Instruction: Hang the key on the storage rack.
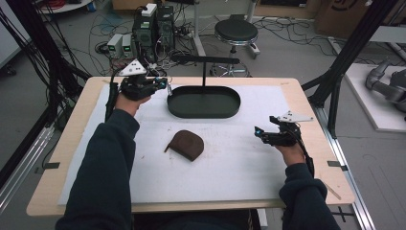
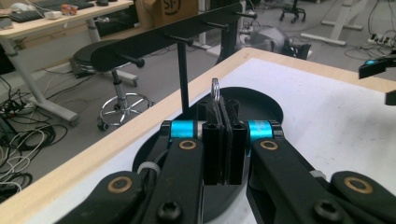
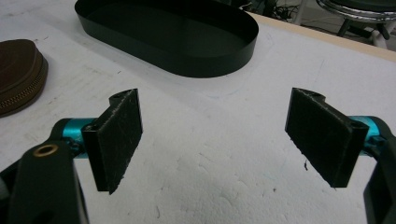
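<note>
At the far left of the table [image 1: 72, 143] we see the left gripper [image 1: 165, 85], held just off the left end of the tray [image 1: 203, 114]. Its jaws are pressed together on a small metal ring [image 2: 215, 87], which sticks up above the pads; in the left gripper view the ring sits in front of the rack [image 2: 163, 39] and its post, above the tray's near rim. What hangs from the ring we cannot tell.

The brown pouch [image 1: 186, 144] lies on the white mat [image 1: 230, 172] near the middle, in front of the tray and apart from it, with bare mat all round. It is well apart from both grippers.

The right gripper [image 1: 258, 131] hovers near the right edge, jaws spread wide and empty, pointing across the mat towards the pouch. Open mat lies between its pads [image 3: 119, 140].
</note>
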{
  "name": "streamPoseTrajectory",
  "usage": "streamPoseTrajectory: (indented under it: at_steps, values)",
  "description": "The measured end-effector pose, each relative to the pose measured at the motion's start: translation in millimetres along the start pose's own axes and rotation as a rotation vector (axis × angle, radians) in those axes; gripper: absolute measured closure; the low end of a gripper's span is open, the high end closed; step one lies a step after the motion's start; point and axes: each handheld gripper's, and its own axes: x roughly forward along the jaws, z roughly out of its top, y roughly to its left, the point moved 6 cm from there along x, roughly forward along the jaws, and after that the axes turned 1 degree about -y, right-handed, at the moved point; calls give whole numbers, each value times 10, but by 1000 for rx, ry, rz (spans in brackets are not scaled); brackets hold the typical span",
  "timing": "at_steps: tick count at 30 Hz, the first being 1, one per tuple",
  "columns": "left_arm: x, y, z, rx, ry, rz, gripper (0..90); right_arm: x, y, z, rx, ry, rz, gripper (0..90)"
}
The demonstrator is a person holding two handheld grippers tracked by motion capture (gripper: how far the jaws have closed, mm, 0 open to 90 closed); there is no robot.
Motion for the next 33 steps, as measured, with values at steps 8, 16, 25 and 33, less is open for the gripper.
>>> streamPoseTrajectory:
  at_steps: [8,16,25,33]
  values:
    - [385,207,53,1,47,1,882,-26,6,14,6,-14,2,191]
    - [537,390,126,3,42,24,882,-40,4,0,12,-9,1,191]
    - [614,552,55,-41,15,60,881,-69,-15,-33,20,-7,-3,191]
    - [701,602,40,-53,-12,103,881,-59,-3,-41,17,-1,-1,191]
